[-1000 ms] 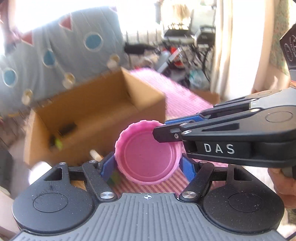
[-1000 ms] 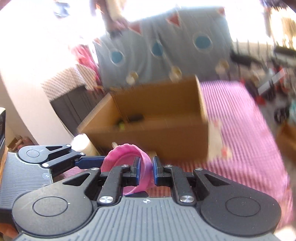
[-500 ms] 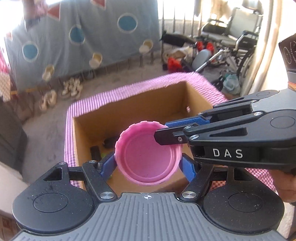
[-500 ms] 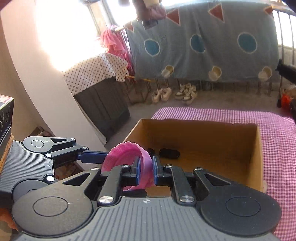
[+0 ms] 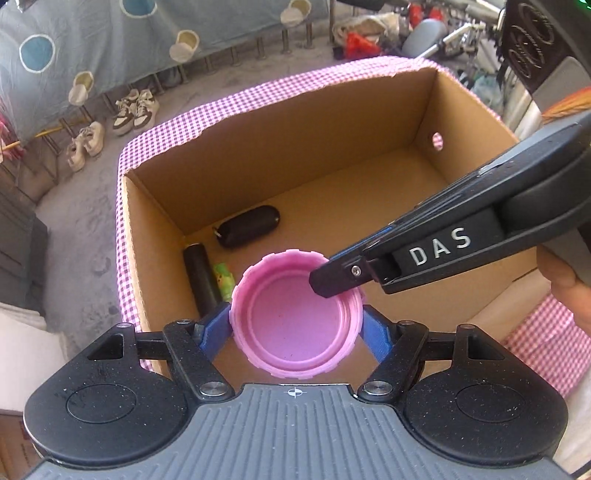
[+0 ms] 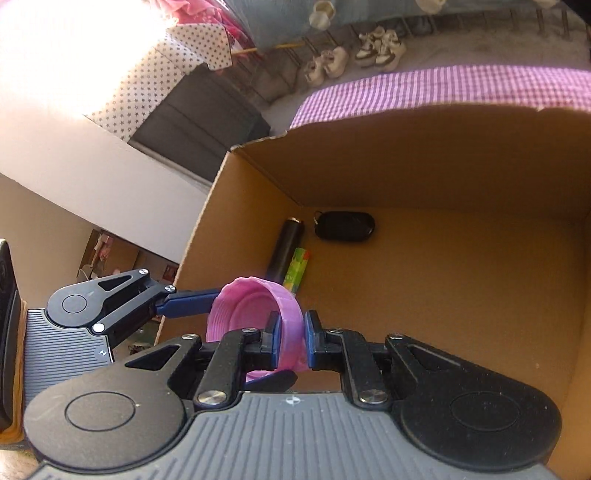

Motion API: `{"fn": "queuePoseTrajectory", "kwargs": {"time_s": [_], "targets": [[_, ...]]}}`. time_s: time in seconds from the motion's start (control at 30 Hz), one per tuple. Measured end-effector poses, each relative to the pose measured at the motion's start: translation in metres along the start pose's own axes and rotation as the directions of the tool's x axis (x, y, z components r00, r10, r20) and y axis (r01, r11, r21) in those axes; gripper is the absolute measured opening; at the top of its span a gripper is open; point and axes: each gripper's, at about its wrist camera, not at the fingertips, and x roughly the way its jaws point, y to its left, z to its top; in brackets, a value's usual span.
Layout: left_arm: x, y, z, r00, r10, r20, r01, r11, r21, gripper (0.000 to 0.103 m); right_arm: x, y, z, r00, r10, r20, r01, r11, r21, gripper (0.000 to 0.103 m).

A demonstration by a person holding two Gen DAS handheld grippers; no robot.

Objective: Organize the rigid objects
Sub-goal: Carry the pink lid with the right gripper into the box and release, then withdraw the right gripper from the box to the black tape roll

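Observation:
A pink ribbed lid (image 5: 291, 332) hangs, open side toward the left wrist camera, over the near part of an open cardboard box (image 5: 295, 147). My left gripper (image 5: 295, 328) is shut on it, one blue finger pressing each side. My right gripper (image 6: 291, 332) is shut on the lid's rim (image 6: 291, 321), pinching the wall from the right; its black tip (image 5: 332, 280) shows in the left wrist view. On the floor of the box (image 6: 443, 155) lie a black key fob (image 6: 344, 226), a black cylinder (image 6: 286, 247) and a small green item (image 6: 297, 269).
The box stands on a pink checked cloth (image 5: 546, 339). A person's hand (image 5: 565, 284) holds the right gripper. Beyond the table are shoes (image 5: 135, 109) on a grey floor, a dark cabinet (image 6: 199, 122) and a blue patterned cloth (image 5: 92, 33).
Both grippers have carried the pink lid forward from in front of the box to above its opening and tipped downward. The grip on the lid has not changed.

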Motion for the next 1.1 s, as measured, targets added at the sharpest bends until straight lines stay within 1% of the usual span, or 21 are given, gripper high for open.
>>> {"fn": "queuePoseTrajectory", "kwargs": {"time_s": [0.23,0.47,0.57,0.67,0.8,0.87,0.9,0.93,1.0,1.1], "targets": [[0.005,0.002,0.003,0.999,0.029,-0.018,-0.028,0.999,0.038,0.075,0.026,-0.008,0.003,0.995,0.041,-0.086,-0.037,0.998,0.051,0.016],[0.007,-0.003,0.002,0.998,0.040,-0.041,-0.037,0.996,0.081,0.075,0.042,-0.005,0.001,0.987,0.024,-0.158,-0.018,0.999,0.042,0.015],[0.007,-0.004,0.001,0.998,0.041,-0.045,-0.037,0.996,0.084,0.075,0.048,-0.006,0.002,0.981,0.019,-0.195,-0.007,0.998,0.064,0.019],[0.006,-0.003,0.000,0.998,0.049,-0.037,-0.047,0.996,0.072,0.076,0.050,-0.008,0.002,0.978,0.015,-0.207,0.004,0.996,0.093,0.022],[-0.004,-0.001,-0.002,0.998,0.054,-0.014,-0.053,0.997,0.050,0.076,0.042,-0.012,0.003,0.985,0.052,-0.166,-0.029,0.990,0.138,0.024],[-0.013,0.000,-0.005,0.999,0.051,0.008,-0.052,0.998,0.043,0.076,0.033,-0.012,0.002,0.989,0.064,-0.137,-0.043,0.988,0.147,0.027],[-0.019,0.000,-0.006,0.999,0.049,0.023,-0.050,0.998,0.036,0.076,0.026,-0.011,0.000,0.991,0.064,-0.116,-0.046,0.988,0.150,0.032],[-0.026,0.000,-0.008,0.998,0.047,0.041,-0.048,0.998,0.027,0.076,0.018,-0.010,-0.001,0.994,0.064,-0.094,-0.049,0.987,0.150,0.035],[-0.041,0.000,-0.012,0.996,0.038,0.084,-0.039,0.999,0.012,0.076,-0.003,-0.006,-0.007,0.996,0.081,-0.038,-0.075,0.986,0.149,0.035],[-0.067,-0.001,-0.024,0.987,0.023,0.162,-0.020,1.000,-0.020,0.076,-0.039,-0.002,-0.022,0.990,0.133,0.055,-0.140,0.980,0.142,0.038]]}}
